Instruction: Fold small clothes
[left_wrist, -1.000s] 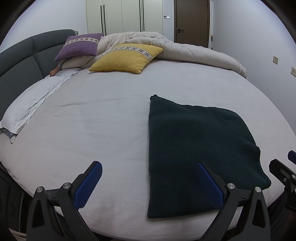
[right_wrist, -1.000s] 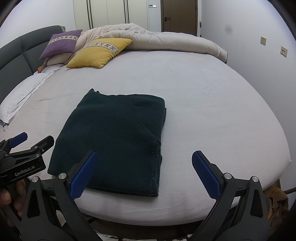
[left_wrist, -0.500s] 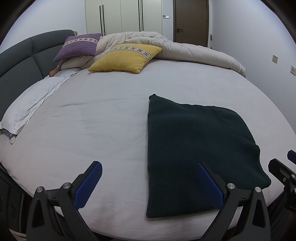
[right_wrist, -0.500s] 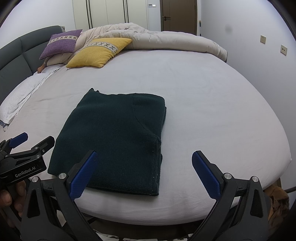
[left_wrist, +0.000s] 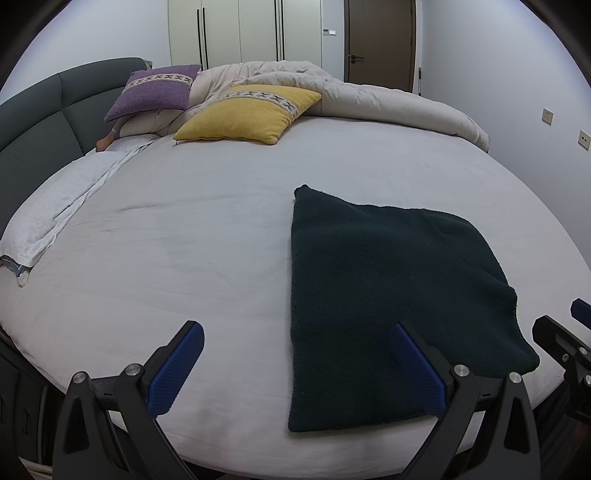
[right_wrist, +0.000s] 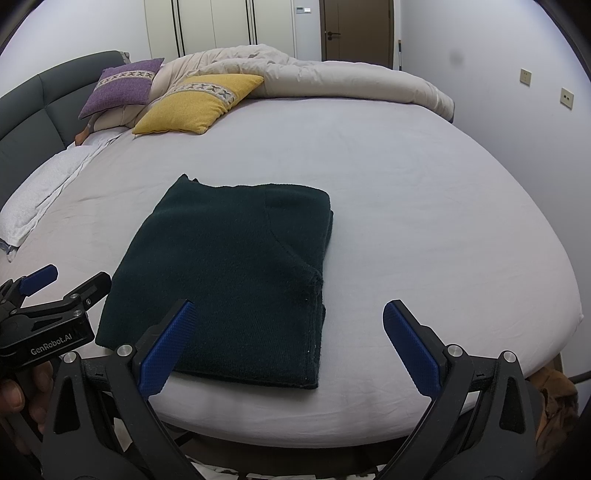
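Observation:
A dark green knitted garment (left_wrist: 388, 295) (right_wrist: 236, 273) lies folded into a flat rectangle near the front edge of the bed (left_wrist: 184, 240) (right_wrist: 424, 221). My left gripper (left_wrist: 299, 369) hovers open over the front edge, its right finger above the garment's near left part, nothing held. My right gripper (right_wrist: 291, 347) is open too, above the garment's near right corner, apart from it. In the right wrist view the left gripper (right_wrist: 55, 295) shows at the left edge, held by a hand (right_wrist: 22, 387).
A yellow pillow (left_wrist: 251, 114) and a purple pillow (left_wrist: 155, 92) lie at the back left by the grey headboard (left_wrist: 37, 107). A beige duvet (left_wrist: 369, 99) is bunched along the back. A white towel (left_wrist: 55, 218) lies at the left.

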